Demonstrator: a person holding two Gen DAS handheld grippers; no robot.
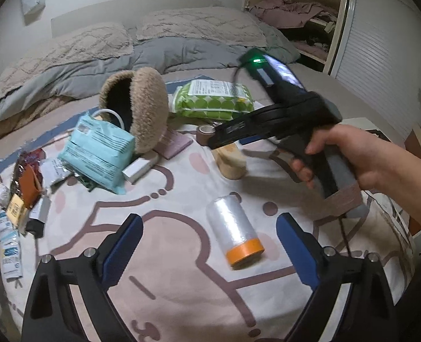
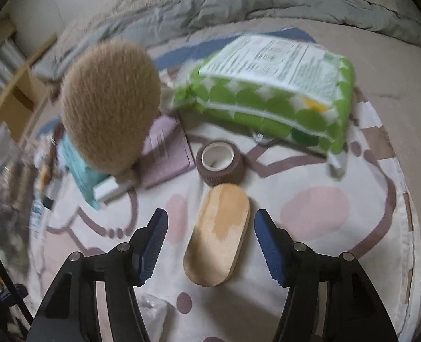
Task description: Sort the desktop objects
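Care with alignment matters most here, I judge: the right gripper [image 2: 209, 240] hangs over the wooden brush [image 2: 217, 235] with its fingers about half open, one on each long side and neither touching the wood, nothing held. A good grasp would come straight down, keep the brush centred between the blue pads, and close across its narrow width rather than its length, so the smooth back does not twist out. The brown tape roll [image 2: 219, 162] sits just beyond the brush's far end, so the descent should stay short of it.

The left gripper [image 1: 209, 249] has its fingers spread wide and empty, above the roll of clear film [image 1: 233, 229], which lies on its side on the patterned blanket [image 1: 165, 245] spread over the bed.

The brush is an oval block of pale wood, flat back up, darker at the near end, lying on the blanket near its middle. Behind it are a green wipes pack [image 2: 270, 94], a fluffy tan slipper [image 2: 110, 105] and a light blue packet [image 1: 99, 151].
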